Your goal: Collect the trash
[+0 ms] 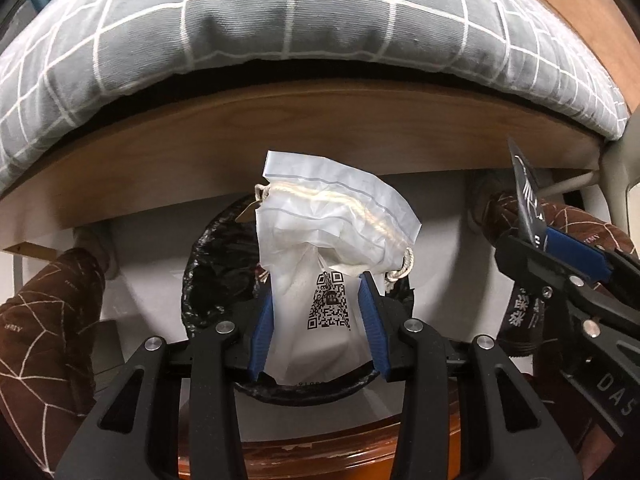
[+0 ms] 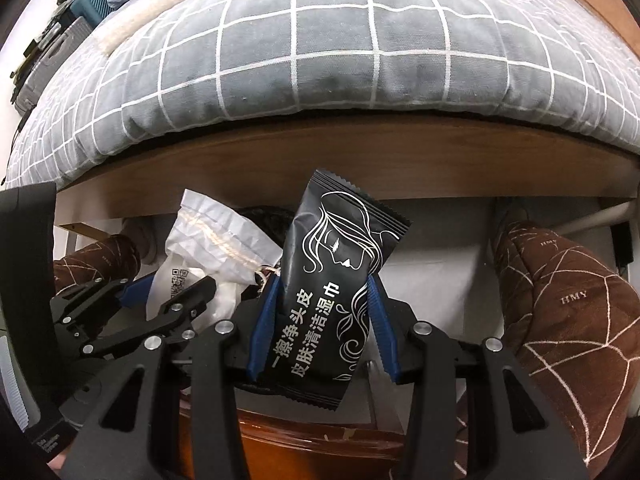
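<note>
Left gripper (image 1: 320,320): my fingers clamped on a white QR-code pouch (image 1: 332,240), hanging over the black-lined bin (image 1: 216,264). Right gripper (image 2: 322,324): clamped on a black wet-wipe sachet (image 2: 332,280), beside the bin. Step: drop-off; next, I judge, centre each over the opening, then release.

Grey checked mattress (image 2: 320,60) on wooden bed frame (image 1: 320,132) (pale floor (image 1: 440,240) beneath).

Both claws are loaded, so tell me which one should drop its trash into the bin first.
Left. The left claw holds the white plastic bag right above the black-lined bin. The right claw, gripping the black wipe packet, sits off to the bin's side.
</note>
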